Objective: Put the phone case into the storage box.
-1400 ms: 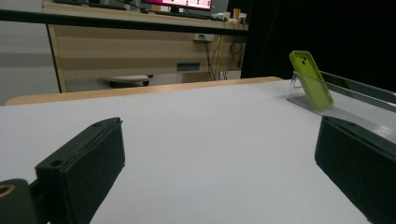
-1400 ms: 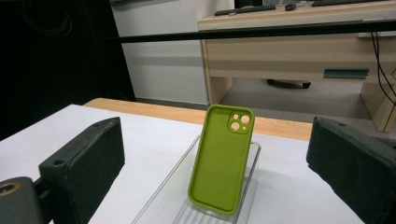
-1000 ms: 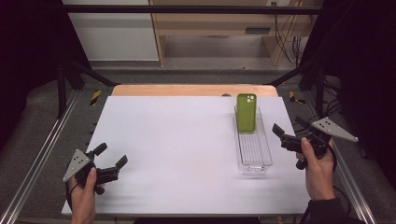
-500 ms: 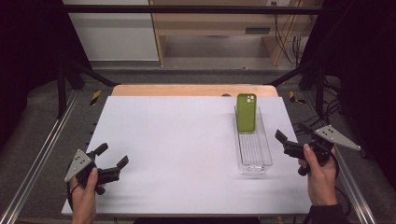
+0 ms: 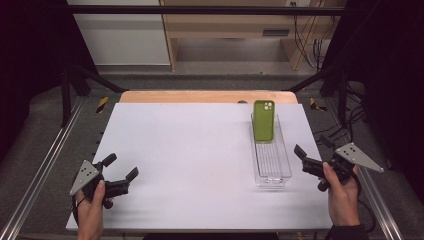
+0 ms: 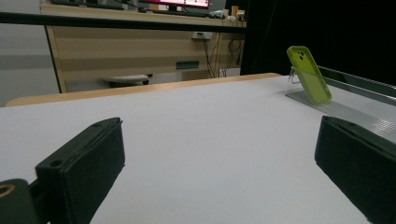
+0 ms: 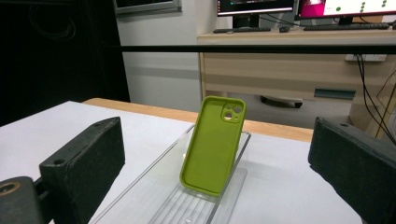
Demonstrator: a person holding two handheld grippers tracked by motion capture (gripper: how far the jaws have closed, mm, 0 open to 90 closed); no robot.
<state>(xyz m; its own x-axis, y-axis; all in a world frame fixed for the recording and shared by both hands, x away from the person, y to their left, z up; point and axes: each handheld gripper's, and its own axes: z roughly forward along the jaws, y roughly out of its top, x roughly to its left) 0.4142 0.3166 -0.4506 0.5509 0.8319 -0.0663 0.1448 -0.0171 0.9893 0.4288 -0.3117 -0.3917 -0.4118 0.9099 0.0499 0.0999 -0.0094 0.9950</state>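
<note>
1. On the white table [image 5: 190, 150], toward its far right, a clear plastic tray [image 5: 270, 160] lies lengthwise, and a green phone case [image 5: 263, 120] stands in its far end, leaning back against the end wall with the camera cut-out at the top.
2. At the tray's near right, the right gripper [image 5: 311, 149] hovers beside the tray, clear of it, with its jaws spread wide and nothing between them. Its own view looks straight along the tray at the phone case [image 7: 214, 144], which sits framed between the two black jaws but well ahead of them.
3. Near the front left corner, the left gripper [image 5: 121, 167] rests low over bare table, jaws likewise wide apart and empty, well apart from the tray; the phone case [image 6: 309, 74] shows far off at the right of its view.
4. Judging from this, the case appears placed in the tray and neither gripper has hold of anything. If more work remains, it would start with a fresh approach by the right gripper, which is lined up on the case.
</note>
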